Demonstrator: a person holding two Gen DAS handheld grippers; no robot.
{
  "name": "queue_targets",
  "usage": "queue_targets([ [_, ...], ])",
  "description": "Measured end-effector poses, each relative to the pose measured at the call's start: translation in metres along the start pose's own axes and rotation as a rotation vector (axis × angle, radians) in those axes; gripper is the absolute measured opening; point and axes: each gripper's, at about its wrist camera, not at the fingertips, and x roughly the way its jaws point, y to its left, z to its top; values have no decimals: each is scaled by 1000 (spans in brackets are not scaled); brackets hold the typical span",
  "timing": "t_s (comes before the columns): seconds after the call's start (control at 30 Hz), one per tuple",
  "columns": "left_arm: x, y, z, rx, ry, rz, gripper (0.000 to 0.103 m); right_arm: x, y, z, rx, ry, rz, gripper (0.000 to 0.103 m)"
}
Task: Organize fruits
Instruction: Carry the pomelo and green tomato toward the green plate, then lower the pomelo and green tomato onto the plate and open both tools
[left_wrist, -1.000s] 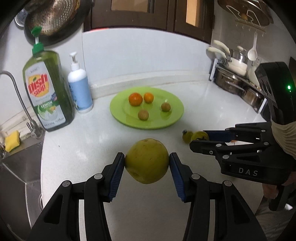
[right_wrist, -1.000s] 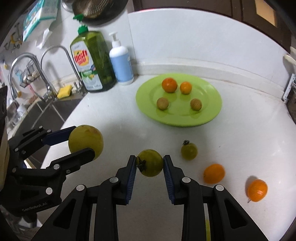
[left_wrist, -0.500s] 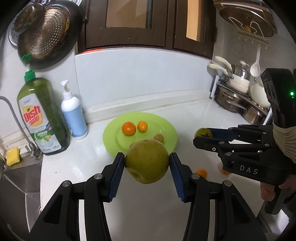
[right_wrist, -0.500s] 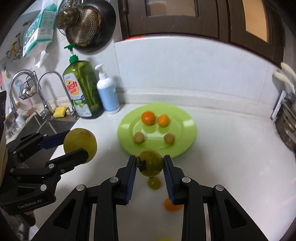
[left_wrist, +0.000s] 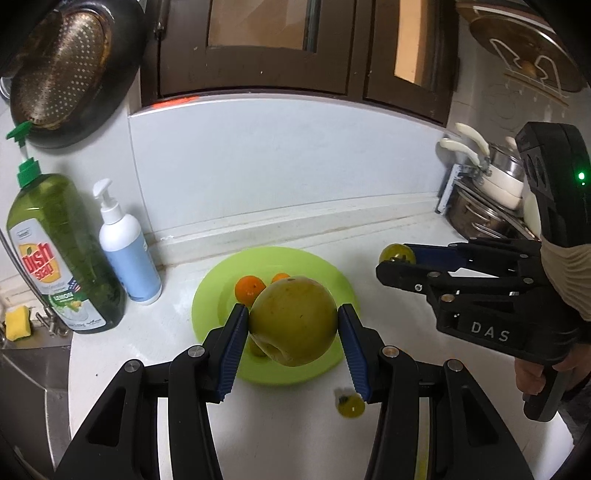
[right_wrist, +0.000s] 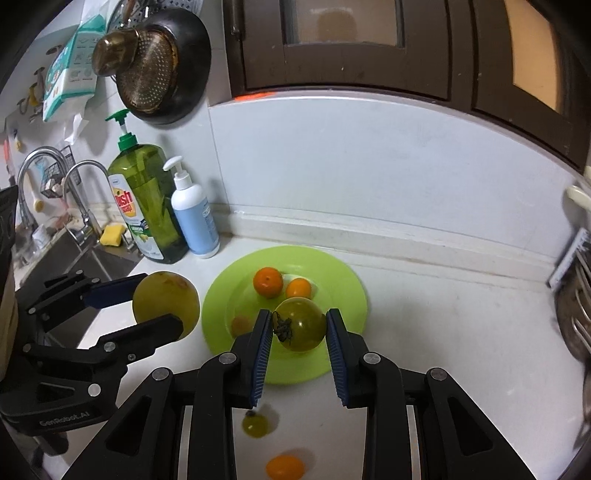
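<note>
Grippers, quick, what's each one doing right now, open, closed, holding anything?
Left gripper: closed on the large yellow-green fruit.
Right gripper: closed on the small green tomato.

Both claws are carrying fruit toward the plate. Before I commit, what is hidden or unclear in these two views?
- Left wrist view: the large yellow-green fruit in the left claw covers the green plate's centre and most of the small fruits there.
- Right wrist view: the green tomato in the right claw hides the plate's near right part; one brown fruit is blurred.
- Right wrist view: the orange fruit on the counter is blurred near the bottom edge.
</note>
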Motion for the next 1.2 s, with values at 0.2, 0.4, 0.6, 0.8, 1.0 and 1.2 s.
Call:
queue_targets([
  [0.2,31,2,11,-19,37,20,49,32,-22,13,-21,59,25,31],
  [0.4,65,9,17,-48,88,25,49,65,-37,24,-41,106,48,31],
  [0.6,95,19,16,-76,141,30,49,102,-45,29,-51,164,74,31],
  [0.8,118,18,10,-78,188,39,49,133,-49,25,-49,219,99,31],
  [1.0,132,18,5,-82,218,41,49,151,-52,20,-53,257,111,31],
  [1.2,141,14,-1,-73,247,39,49,164,-53,15,-57,285,120,31],
])
